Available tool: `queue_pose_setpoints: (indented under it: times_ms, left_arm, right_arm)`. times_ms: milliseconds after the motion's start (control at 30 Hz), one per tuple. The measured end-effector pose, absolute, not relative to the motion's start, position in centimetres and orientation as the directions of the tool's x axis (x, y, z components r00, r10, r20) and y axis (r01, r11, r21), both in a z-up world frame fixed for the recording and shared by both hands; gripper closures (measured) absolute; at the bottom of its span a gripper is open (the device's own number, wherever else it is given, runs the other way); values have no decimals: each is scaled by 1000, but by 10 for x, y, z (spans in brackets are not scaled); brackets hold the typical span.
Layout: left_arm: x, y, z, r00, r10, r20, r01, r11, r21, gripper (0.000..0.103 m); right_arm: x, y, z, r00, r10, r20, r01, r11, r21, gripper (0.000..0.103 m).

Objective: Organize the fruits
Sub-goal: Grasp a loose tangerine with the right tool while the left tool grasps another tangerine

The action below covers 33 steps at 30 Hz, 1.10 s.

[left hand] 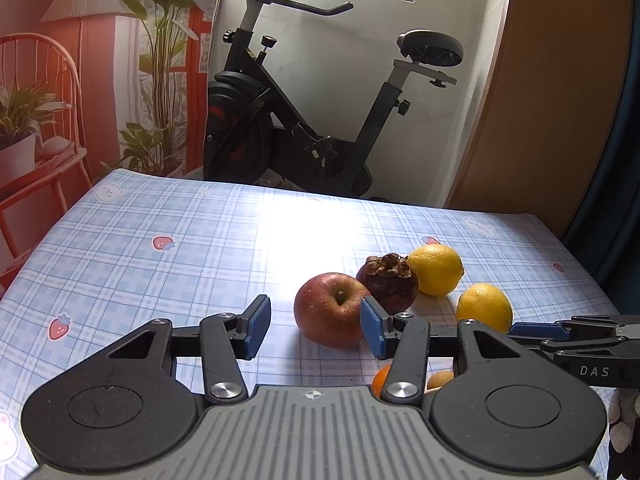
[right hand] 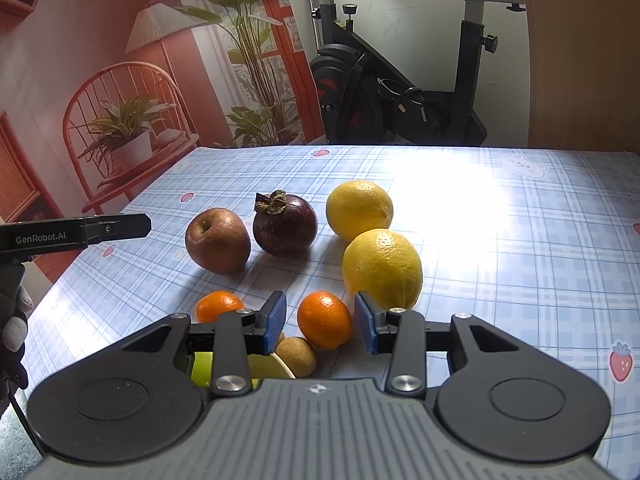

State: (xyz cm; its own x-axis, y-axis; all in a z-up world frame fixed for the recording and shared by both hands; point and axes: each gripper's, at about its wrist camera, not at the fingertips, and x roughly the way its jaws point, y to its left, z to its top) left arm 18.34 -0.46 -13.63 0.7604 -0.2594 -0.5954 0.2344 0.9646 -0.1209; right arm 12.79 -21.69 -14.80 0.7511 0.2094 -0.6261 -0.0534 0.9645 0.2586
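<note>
Across your checked tablecloth (right hand: 500,240), mid-frame, sit two lemons (right hand: 382,268), an apple (right hand: 218,240) and mangosteen (right hand: 286,224), lower down two tangerines (right hand: 325,320), while your right gripper (right hand: 320,322) and left gripper (left hand: 316,326) gape empty.

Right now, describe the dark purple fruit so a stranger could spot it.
On the blue checked tablecloth, find the fruit cluster. The mangosteen sits between the red apple and the far lemon. It alone is dark purple, with a dry brown leafy cap.
</note>
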Motion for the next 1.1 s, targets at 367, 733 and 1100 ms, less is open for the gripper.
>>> queue_pose_setpoints:
  times_ms: [367, 733, 1100]
  left_arm:
    - [182, -11, -142, 750, -347, -564, 324, 935, -144, 52]
    - [188, -14, -163, 690, -404, -601, 351, 912, -211, 55]
    - [195, -27, -171, 614, -403, -678, 378, 905, -195, 59]
  right_arm:
    - [140, -214, -160, 733, 213, -646, -26, 957, 287, 62]
    - [151, -211, -171, 707, 214, -674, 2, 953, 303, 62]
    - [141, -219, -171, 725, 222, -652, 23, 939, 344, 63]
